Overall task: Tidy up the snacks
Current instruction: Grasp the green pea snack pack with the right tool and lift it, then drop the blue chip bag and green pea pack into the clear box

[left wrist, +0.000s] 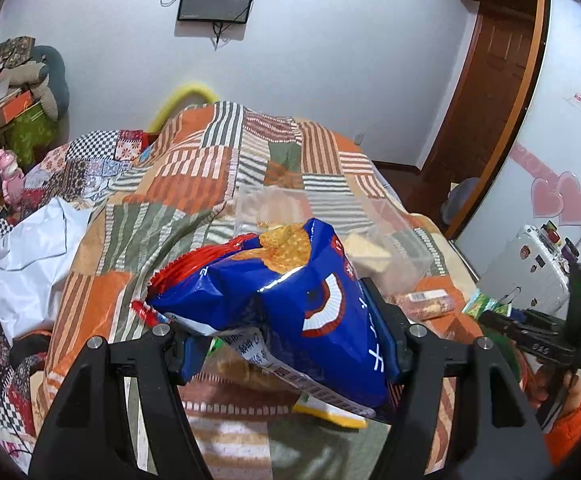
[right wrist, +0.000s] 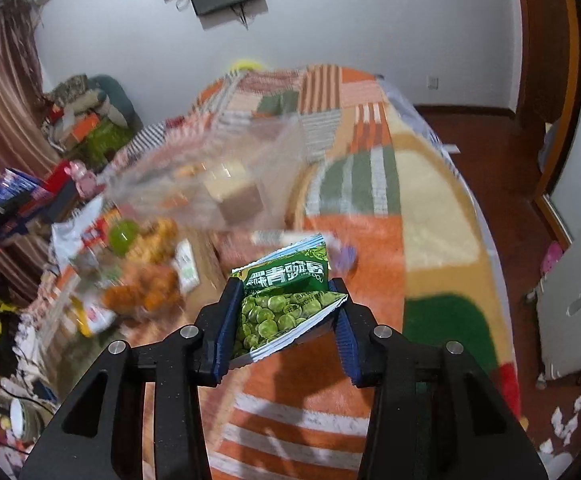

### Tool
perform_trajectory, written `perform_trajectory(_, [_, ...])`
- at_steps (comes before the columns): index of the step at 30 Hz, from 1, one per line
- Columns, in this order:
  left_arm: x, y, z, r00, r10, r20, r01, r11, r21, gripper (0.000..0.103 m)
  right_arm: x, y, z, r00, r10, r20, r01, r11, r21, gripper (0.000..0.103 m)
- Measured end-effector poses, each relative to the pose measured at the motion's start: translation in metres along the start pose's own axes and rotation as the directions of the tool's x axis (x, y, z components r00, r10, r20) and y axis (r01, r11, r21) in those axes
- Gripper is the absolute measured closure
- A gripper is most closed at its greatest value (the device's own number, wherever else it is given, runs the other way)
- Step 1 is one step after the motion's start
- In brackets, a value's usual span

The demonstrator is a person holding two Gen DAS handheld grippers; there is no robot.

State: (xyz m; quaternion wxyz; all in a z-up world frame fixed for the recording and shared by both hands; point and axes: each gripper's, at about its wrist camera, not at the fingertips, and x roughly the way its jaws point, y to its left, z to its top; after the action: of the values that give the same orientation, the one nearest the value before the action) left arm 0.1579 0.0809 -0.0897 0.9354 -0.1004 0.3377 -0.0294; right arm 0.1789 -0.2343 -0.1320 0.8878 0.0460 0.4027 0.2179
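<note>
My left gripper [left wrist: 286,344] is shut on a large blue snack bag [left wrist: 290,292] with a red top edge, held above the patchwork blanket. Beyond it lies a clear plastic box [left wrist: 374,220] with pale snacks inside. My right gripper [right wrist: 286,320] is shut on a small green pea snack packet [right wrist: 282,304], held above the bed. The clear box [right wrist: 218,176] shows blurred ahead of it. The right gripper also shows at the right edge of the left wrist view [left wrist: 546,332], with a bit of the green packet [left wrist: 482,304].
Several loose snack packets [right wrist: 142,276] lie on the bed to the left. A white plastic bag [left wrist: 30,248] lies on the blanket at left. A white suitcase [left wrist: 530,264] stands by the wardrobe door. The bed edge and wooden floor [right wrist: 502,184] are at right.
</note>
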Motion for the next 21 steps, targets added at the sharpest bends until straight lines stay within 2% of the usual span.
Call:
perform_trajectory(6, [0.008,-0.005,0.020,1.000,0.003,0.026,-0.003,1.000,0.010,0.036,-0.009,0.021,0.029,0.995,0.034,0.092,-0.030,0.998,-0.046,0.063])
perform_trajectory(11, [0.020,-0.008,0.037,0.998,0.038,0.047,-0.040,0.999,0.034,0.036,-0.002,0.038,0.051,0.988,0.071,0.136,-0.061,0.995,-0.076,0.063])
perform_trajectory(21, [0.058,0.005,0.054,0.999,0.037,-0.008,-0.037,0.999,0.015,0.036,0.030,0.069,0.083,0.978,0.139,0.156,-0.121,0.986,-0.118,0.063])
